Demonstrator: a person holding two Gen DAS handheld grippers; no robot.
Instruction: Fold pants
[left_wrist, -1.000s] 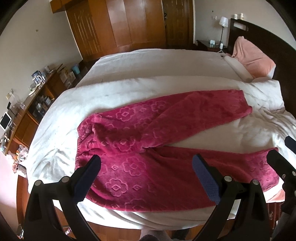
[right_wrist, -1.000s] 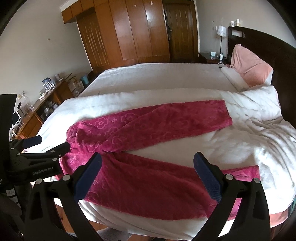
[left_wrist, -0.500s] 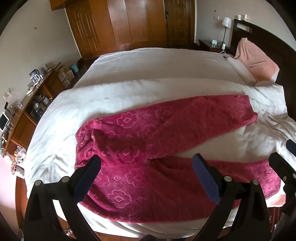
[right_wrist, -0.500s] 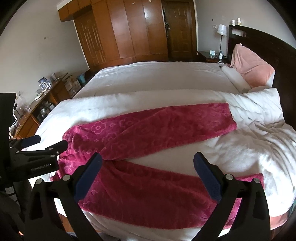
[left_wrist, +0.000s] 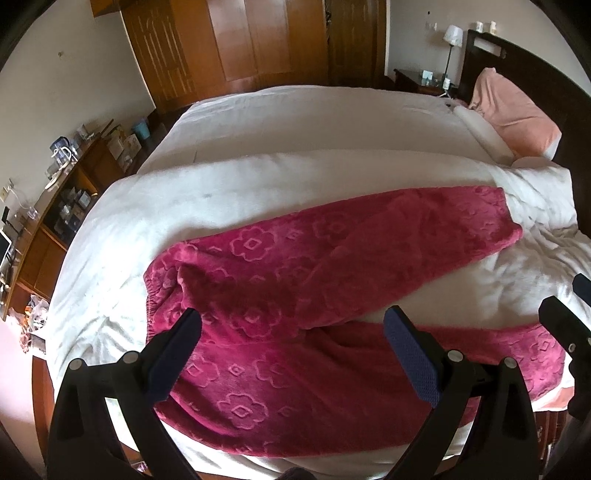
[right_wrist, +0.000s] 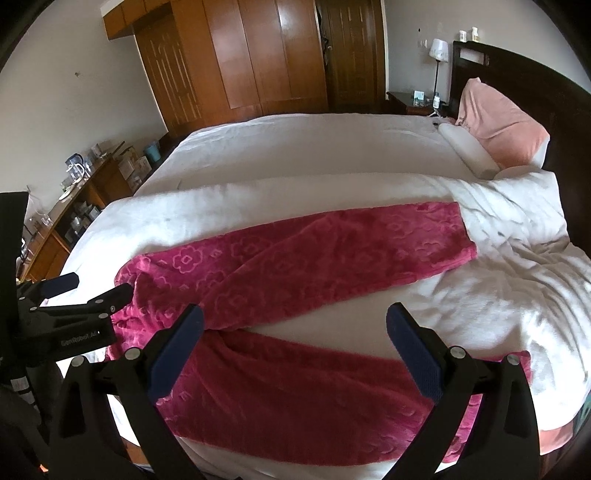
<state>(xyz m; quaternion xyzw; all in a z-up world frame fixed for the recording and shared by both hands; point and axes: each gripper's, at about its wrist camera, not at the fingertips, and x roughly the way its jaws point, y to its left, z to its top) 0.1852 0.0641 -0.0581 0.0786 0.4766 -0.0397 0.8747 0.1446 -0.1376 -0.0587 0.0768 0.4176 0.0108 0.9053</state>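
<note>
Dark pink fleece pants (left_wrist: 295, 280) with a flower pattern lie flat on a white bed (left_wrist: 295, 125), waistband to the left, both legs spread apart toward the right. They also show in the right wrist view (right_wrist: 295, 273). My left gripper (left_wrist: 291, 325) is open and empty, hovering above the crotch and near leg. My right gripper (right_wrist: 295, 321) is open and empty, above the near leg. The left gripper also shows in the right wrist view (right_wrist: 96, 291) by the waistband. The right gripper's tips show at the right edge of the left wrist view (left_wrist: 565, 299).
A pink pillow (right_wrist: 498, 125) and a dark headboard (right_wrist: 546, 88) are at the right. A wooden wardrobe (right_wrist: 251, 62) stands at the back. A cluttered low cabinet (left_wrist: 55, 206) runs along the left. A crumpled white duvet (right_wrist: 517, 258) lies right of the legs.
Both grippers have moved forward and a little lower over the bed, so the pants appear lower and nearer in both views. Both stay open. The pants have not moved.
</note>
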